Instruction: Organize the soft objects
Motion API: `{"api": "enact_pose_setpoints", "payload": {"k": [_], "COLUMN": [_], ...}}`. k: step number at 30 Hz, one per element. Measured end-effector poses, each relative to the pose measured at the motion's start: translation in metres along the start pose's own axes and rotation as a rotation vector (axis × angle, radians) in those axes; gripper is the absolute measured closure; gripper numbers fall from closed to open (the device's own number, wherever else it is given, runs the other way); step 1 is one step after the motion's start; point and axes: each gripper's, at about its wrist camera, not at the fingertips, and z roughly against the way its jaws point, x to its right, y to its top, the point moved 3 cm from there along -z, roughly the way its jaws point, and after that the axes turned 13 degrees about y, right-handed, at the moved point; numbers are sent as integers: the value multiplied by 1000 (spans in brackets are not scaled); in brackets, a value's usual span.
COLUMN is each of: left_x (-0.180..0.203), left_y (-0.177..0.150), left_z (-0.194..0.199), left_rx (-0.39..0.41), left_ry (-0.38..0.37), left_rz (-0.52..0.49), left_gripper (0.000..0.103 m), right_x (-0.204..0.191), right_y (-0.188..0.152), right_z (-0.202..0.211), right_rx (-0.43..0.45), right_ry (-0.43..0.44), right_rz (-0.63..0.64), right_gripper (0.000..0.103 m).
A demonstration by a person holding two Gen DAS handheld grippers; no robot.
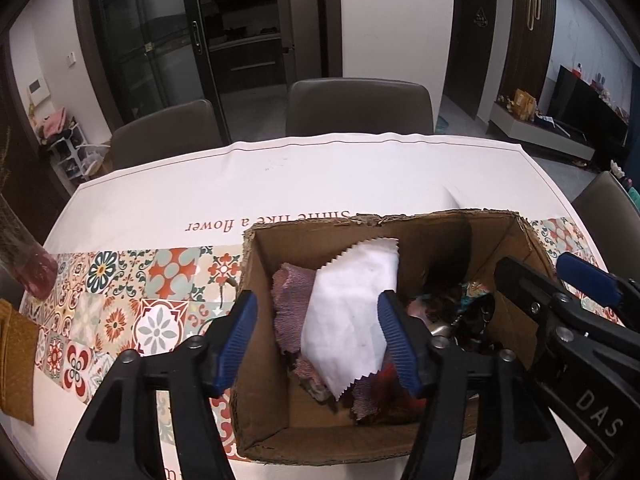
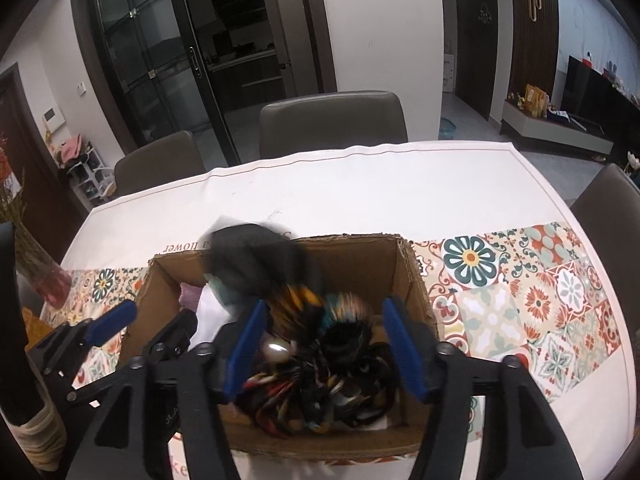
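Note:
An open cardboard box [image 1: 320, 236] stands on the patterned tablecloth. In it lie a white cloth with zigzag edges [image 1: 348, 308], a purple knitted cloth [image 1: 290, 308] and a heap of dark, multi-coloured soft pieces [image 2: 320, 380]. My left gripper [image 1: 316, 304] hangs open above the box's left half, its pads apart from the white cloth below. My right gripper [image 2: 325, 308] is open over the right half, nothing pressed between its pads. A blurred black soft thing [image 2: 248, 256] shows at the box's far rim [image 2: 360, 240]. Each gripper appears in the other's view, the right gripper [image 1: 548, 276] and the left gripper [image 2: 152, 320].
A glass vase with dried stems [image 1: 36, 276] stands at the table's left edge, with a mustard cloth [image 1: 16, 360] in front of it. Brown chairs [image 1: 360, 108] line the far side and another chair [image 2: 608, 200] the right. White tablecloth [image 1: 280, 176] stretches beyond the box.

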Motion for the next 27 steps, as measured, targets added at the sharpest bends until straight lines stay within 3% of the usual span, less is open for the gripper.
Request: {"api": "enact_pose_setpoints", "payload": {"k": [10,27], "left_x": [-12,-17], "left_y": [0,-23], "left_z": [14,60], "left_rx": [24,58], "left_ry": [59,98], "left_rz": [28,30], "left_gripper": [16,9], "right_x": [4,0], "right_y": [0,-20], "right_z": [11,56], "right_rx": [8,49], "right_ry": [-31,-35], "right_rz": [-15,-13], "right_gripper": [32,32]}}
